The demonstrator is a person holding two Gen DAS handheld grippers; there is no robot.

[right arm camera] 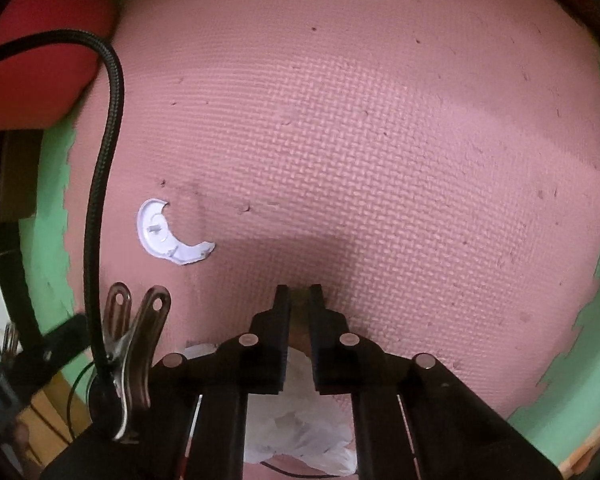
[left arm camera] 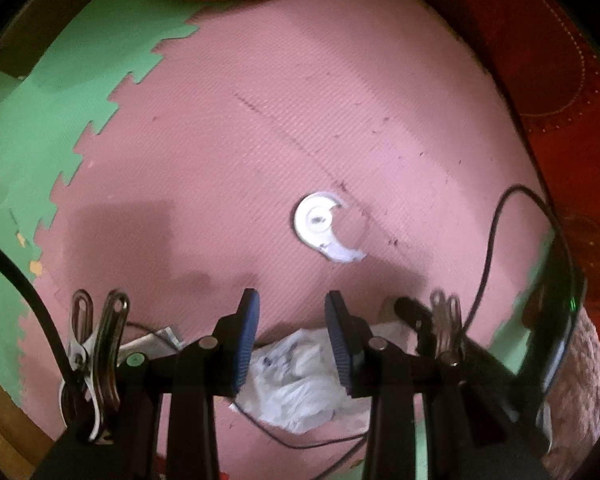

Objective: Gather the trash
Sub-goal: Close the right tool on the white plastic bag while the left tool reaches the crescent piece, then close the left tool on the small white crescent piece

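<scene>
One broken white lid [left arm camera: 324,226] lies on the pink floor mat [left arm camera: 228,152], ahead of both grippers.
From the lid, the spread left gripper [left arm camera: 292,312] sits squarely behind; the right gripper [right arm camera: 299,294], nearly pressed together, sits off to its right, so left is better lined up.

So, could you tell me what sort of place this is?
Probably a home play area: the floor is interlocking pink foam mat and green foam mat, with a red cushion at the edge.

We see a white plastic disc [left arm camera: 320,224] with a round bite missing from one side, lying flat on the pink foam mat [left arm camera: 220,140]. Nearer the cameras, a crumpled white plastic bag [left arm camera: 296,384] rests on the same mat.
</scene>
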